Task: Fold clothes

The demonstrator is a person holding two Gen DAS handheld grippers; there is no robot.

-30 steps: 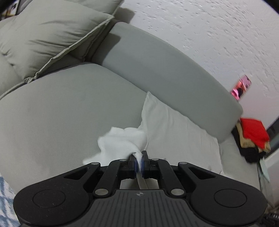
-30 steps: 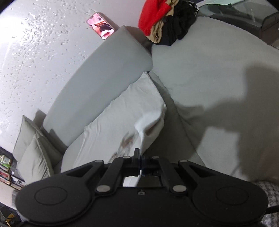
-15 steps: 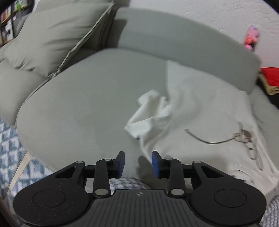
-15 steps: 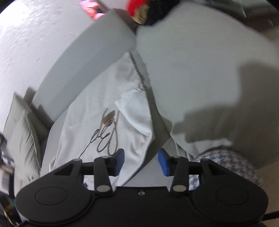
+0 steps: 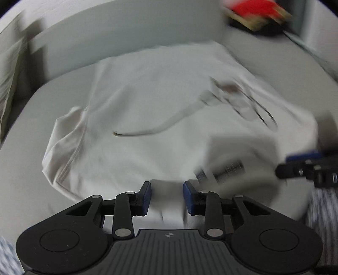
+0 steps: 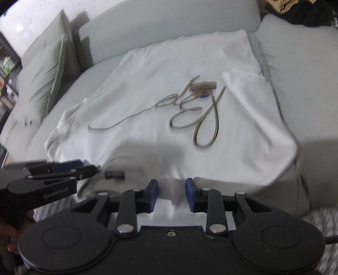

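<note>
A white T-shirt [image 6: 160, 91] with grey script lettering lies spread on the grey sofa seat [image 6: 306, 69]; it also shows, blurred, in the left wrist view [image 5: 147, 110]. Both sleeves are folded in over the body. My left gripper [image 5: 166, 195] is open and empty over the shirt's near edge, and it shows from the side in the right wrist view [image 6: 84, 167]. My right gripper [image 6: 171, 193] is open and empty over the near edge too. It shows at the right of the left wrist view [image 5: 295, 162].
Grey cushions [image 6: 48, 69] lean at the sofa's left end. A pile of red, tan and black clothes [image 5: 255, 17] sits at the far right of the sofa. The sofa backrest [image 6: 169, 25] runs behind the shirt. A patterned rug [image 6: 323, 217] lies below.
Both grippers let go of the shirt's sleeves, opened and drew back to the shirt's near edge. The shirt now lies flat with both sleeves folded in.
</note>
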